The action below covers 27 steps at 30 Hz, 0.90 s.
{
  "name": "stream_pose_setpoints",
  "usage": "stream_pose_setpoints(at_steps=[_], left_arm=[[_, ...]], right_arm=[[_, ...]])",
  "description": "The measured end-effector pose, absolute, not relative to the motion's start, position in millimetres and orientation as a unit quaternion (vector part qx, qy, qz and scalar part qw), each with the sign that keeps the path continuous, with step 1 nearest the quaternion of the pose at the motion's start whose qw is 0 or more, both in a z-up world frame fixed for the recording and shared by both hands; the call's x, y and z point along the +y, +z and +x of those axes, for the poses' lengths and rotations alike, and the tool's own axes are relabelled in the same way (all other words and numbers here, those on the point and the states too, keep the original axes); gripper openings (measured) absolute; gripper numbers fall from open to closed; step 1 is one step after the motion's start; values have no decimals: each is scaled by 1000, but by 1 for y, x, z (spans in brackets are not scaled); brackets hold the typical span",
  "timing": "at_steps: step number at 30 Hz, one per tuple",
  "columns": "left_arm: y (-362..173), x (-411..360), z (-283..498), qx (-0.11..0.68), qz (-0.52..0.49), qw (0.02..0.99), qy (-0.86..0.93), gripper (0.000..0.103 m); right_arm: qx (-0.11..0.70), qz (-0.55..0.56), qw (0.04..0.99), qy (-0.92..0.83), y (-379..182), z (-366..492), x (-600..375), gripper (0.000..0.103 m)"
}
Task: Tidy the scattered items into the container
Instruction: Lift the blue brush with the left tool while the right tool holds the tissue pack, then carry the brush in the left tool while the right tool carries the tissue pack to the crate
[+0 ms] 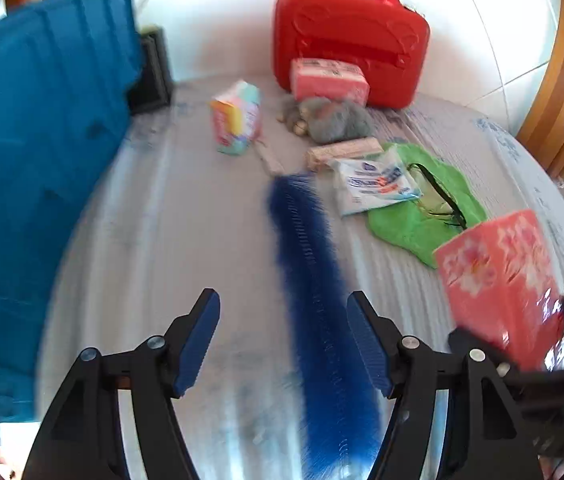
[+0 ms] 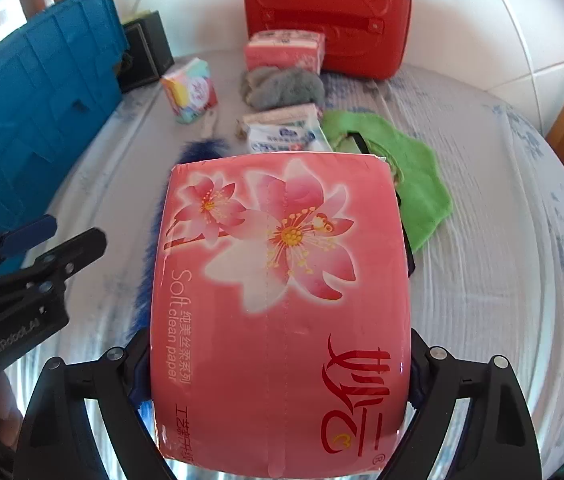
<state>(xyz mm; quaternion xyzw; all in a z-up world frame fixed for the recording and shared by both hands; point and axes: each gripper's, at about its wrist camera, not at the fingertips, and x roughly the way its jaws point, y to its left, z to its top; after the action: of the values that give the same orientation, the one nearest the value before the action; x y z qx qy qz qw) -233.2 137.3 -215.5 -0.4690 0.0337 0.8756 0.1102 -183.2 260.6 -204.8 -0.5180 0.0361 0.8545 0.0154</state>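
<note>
The right tool (image 2: 277,360) is pinching a pink tissue pack (image 2: 282,300) between its fingers, holding it clear of the desk (image 2: 482,280). The left tool (image 1: 282,336) is standing spread with nothing between its pads, above a long blue brush (image 1: 314,280) lying mid-desk. A blue crate (image 1: 33,160) is sitting along the left edge, and a red case (image 1: 350,48) is standing upright at the far edge. A green cloth (image 1: 422,216) is lying toward the right edge, a white packet (image 1: 374,184) just beside it.

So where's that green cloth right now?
The green cloth lies flat on the bed, right of the blue duster, partly under a white packet.
</note>
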Motion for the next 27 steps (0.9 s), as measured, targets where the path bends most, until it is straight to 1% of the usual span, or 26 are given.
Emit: stream_pose_setpoints(at_steps=[4, 5, 6, 7, 8, 9, 10, 11, 15, 18, 23, 27], left_arm=[[-262, 158, -265, 34, -498, 95, 862, 65], [-275, 162, -273, 35, -505, 89, 858, 61], [-285, 165, -279, 34, -511, 86, 854, 53], [-290, 167, -282, 33, -501, 83, 861, 53], [-293, 170, -284, 34, -486, 82, 869, 43], [-294, 172, -285, 35, -480, 87, 872, 28], [-295, 175, -286, 35, -479, 95, 872, 18], [-295, 178, -286, 40, -480, 97, 871, 13], [-283, 177, -273, 56, -460, 89, 882, 11], [-255, 170, -258, 70, -435, 84, 894, 11], [-203, 155, -238, 78, -398, 76, 911, 11], [-148, 135, -225, 79, -363, 55, 927, 11]], right_arm=[[39, -533, 34, 844, -233, -196, 278, 91], [39, -535, 37, 843, -239, -200, 281, 91], [37, -536, 41, 843, -245, -203, 282, 91], [35, -536, 42, 842, -250, -206, 284, 91], [34, -537, 43, 842, -255, -210, 286, 91], [34, -538, 42, 841, -260, -213, 287, 91], [33, -539, 42, 840, -263, -216, 287, 91], [32, -541, 40, 839, -267, -218, 287, 91], [33, -538, 31, 842, -265, -224, 286, 91], [31, -524, 23, 851, -249, -226, 285, 91], [33, -482, 5, 875, -198, -220, 279, 91], [17, -435, -14, 900, -142, -210, 261, 91]])
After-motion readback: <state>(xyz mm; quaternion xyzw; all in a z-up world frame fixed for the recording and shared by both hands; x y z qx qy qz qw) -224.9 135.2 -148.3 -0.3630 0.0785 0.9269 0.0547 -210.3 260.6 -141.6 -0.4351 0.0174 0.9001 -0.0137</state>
